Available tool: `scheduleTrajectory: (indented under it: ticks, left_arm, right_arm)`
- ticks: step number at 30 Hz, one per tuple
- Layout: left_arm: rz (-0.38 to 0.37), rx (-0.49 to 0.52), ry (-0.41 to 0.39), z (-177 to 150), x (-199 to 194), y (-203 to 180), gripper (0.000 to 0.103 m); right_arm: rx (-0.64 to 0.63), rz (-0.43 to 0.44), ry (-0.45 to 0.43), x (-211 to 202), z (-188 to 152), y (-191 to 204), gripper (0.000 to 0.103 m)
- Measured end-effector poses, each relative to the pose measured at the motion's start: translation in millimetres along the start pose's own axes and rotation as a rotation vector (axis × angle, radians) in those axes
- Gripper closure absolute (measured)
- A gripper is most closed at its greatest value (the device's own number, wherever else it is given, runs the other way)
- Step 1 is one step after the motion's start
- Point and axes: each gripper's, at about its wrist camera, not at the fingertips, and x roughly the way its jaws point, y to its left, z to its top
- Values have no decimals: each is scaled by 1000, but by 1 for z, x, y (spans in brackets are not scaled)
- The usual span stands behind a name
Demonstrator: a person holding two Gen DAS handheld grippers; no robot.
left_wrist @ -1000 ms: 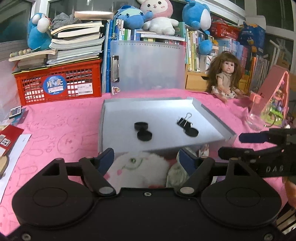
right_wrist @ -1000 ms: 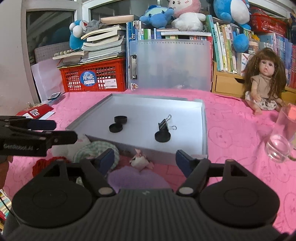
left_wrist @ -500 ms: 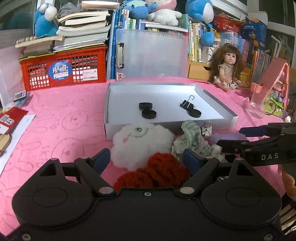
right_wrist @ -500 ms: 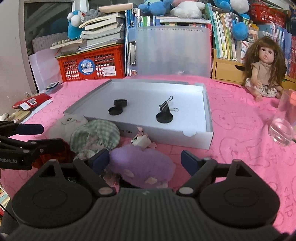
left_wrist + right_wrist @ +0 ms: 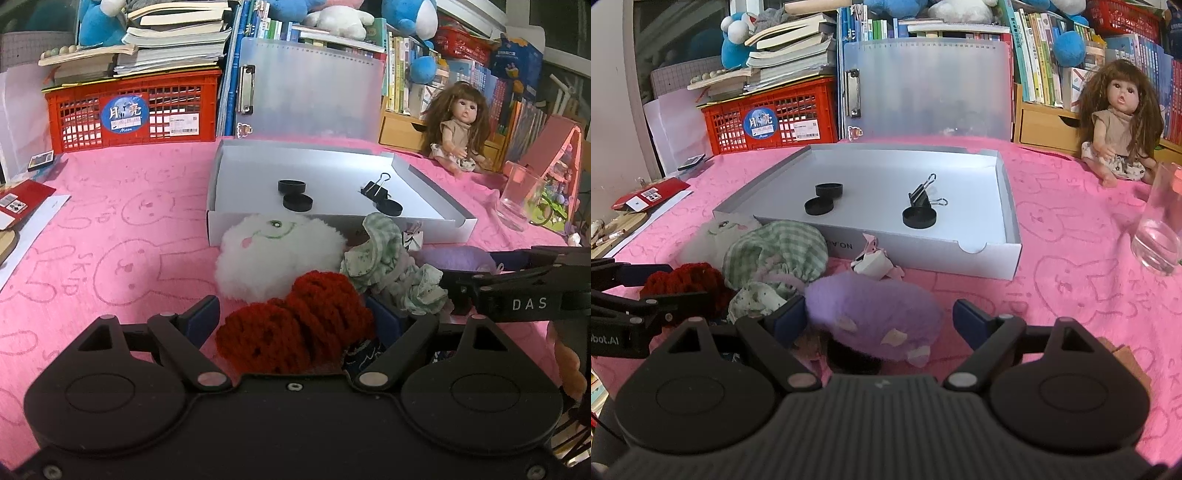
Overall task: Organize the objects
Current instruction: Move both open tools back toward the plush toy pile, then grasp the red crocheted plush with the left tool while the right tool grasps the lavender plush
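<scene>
Three black caps (image 5: 829, 191), one binder clip (image 5: 921, 194) in tray (image 5: 1010, 206) at 12 o'clock; both grippers' jaws wide, holding nothing: left gripper (image 5: 295, 319) straddling red yarn (image 5: 295, 330), right gripper (image 5: 879, 319) straddling purple plush (image 5: 873, 321).

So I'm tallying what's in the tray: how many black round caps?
3. Two touch at the left of the white tray: and. One sits right, against the binder clip.

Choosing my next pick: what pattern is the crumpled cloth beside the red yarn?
Green-and-white check on the crumpled cloth, clearest in the right wrist view.
</scene>
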Motion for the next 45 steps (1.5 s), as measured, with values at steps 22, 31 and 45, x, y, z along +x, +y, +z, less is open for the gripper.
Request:
scheduleTrajectory:
  ticks: [22, 31, 45]
  left_arm:
    - [-10, -72, 10, -6, 6, 4, 28]
    - [-3, -73, 14, -5, 4, 5, 41]
    - [35, -58, -6, 0, -4, -2, 53]
  right_arm:
    - [85, 16, -8, 6, -5, -4, 12]
    - [119, 13, -30, 3, -6, -4, 17]
    - [106, 9, -65, -8, -4, -2, 25]
